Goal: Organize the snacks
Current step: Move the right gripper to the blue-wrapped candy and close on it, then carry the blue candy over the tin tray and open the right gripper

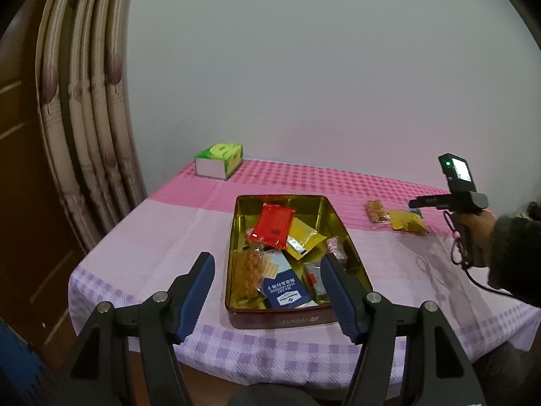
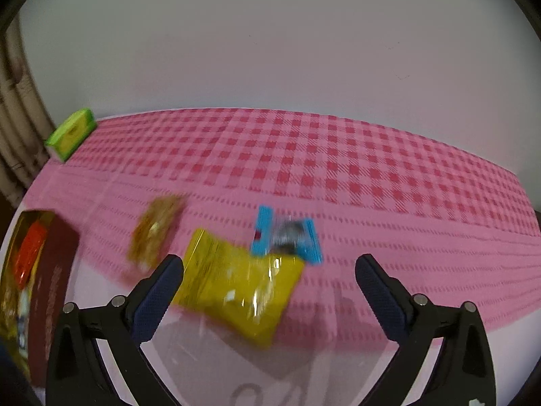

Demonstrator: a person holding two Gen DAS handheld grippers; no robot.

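A gold-lined tin sits on the checked surface, already holding several snacks, among them a red packet and a blue box. The left claw hangs near it, prongs apart and empty. To the right, three snacks remain outside: a yellow packet, a brown bar and a blue-ended sweet. The right claw, prongs apart, hovers over the yellow packet.

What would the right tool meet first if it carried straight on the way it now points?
Most likely the yellow snack packet, lying on the tablecloth between its open fingers; the picture is blurred, so depth is uncertain.
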